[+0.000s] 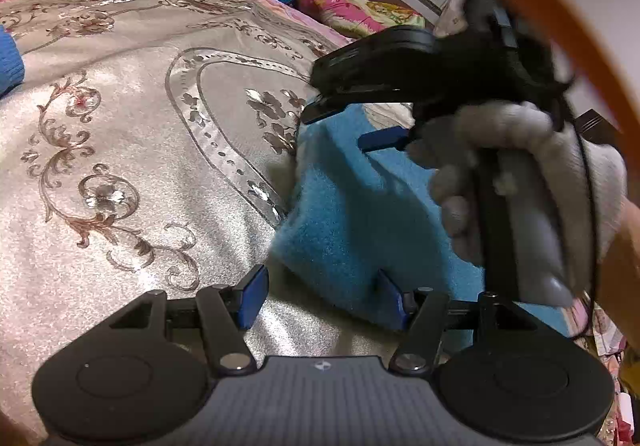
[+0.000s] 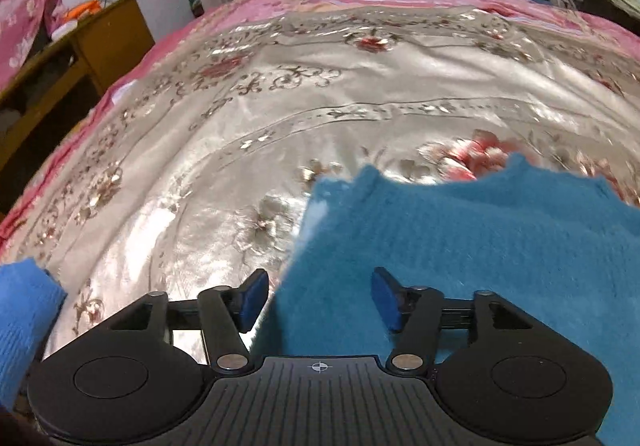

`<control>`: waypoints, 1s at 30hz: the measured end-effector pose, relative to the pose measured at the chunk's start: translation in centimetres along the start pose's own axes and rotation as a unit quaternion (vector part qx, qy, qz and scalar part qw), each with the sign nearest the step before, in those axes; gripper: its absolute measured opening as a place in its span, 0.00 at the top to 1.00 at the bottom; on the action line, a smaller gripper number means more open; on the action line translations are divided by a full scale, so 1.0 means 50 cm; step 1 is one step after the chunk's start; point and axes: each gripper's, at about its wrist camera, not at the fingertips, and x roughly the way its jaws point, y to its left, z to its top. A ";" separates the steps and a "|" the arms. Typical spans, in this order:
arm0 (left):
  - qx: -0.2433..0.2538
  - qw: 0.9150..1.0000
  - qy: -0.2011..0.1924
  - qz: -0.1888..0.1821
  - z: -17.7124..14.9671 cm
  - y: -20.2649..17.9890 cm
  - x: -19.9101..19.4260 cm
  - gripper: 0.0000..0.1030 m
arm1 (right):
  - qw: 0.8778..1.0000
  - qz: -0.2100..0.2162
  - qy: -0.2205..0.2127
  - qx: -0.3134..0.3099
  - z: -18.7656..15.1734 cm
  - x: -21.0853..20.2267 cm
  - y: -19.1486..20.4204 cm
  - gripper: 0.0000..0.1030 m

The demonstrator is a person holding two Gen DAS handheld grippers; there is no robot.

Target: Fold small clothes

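I am working over a bed (image 2: 280,94) covered by a shiny embroidered bedspread (image 1: 132,166). The task's thing, a small teal fleece garment (image 2: 480,238), lies flat on that bedspread directly ahead of both tools; in the left wrist view it sits right of centre, its near-left edge running toward my left tool. A second, brighter blue cloth (image 2: 24,310) lies at the left margin, apart from the teal piece.

Step in hand, as I judge it: a fold stage on the teal garment, at the point between a release and a fresh grasp.

Right gripper (image 2: 318,296): its fingers stand apart at roughly half travel, and the pads press on nothing. The garment's left edge passes between them, beneath the tips. In the left wrist view the same tool hangs over the garment's far portion, carried by a gloved hand (image 1: 520,150); that picture is motion-blurred.

Left gripper (image 1: 322,298): fingers likewise about half open, empty, with the garment's near corner just ahead of the right finger.

Next move, as I judge it:
1. Lower each tool onto an edge or corner of the garment.
2. Close on a single layer only; the fleece looks thick and will bunch.
3. Lift and carry the edge across evenly so the fold lands square.
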 end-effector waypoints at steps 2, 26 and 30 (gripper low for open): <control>-0.001 1.000 0.000 -0.001 0.000 -0.001 0.000 0.38 | 0.999 -0.027 0.007 -0.036 0.004 0.017 0.024 0.42; -0.005 0.999 -0.032 -0.011 -0.011 -0.025 0.011 0.21 | 0.988 -0.063 0.029 -0.139 0.024 0.021 0.039 0.78; 0.002 0.999 -0.043 0.015 -0.016 -0.048 0.026 0.22 | 0.992 -0.041 0.019 -0.117 0.030 -0.005 0.017 0.79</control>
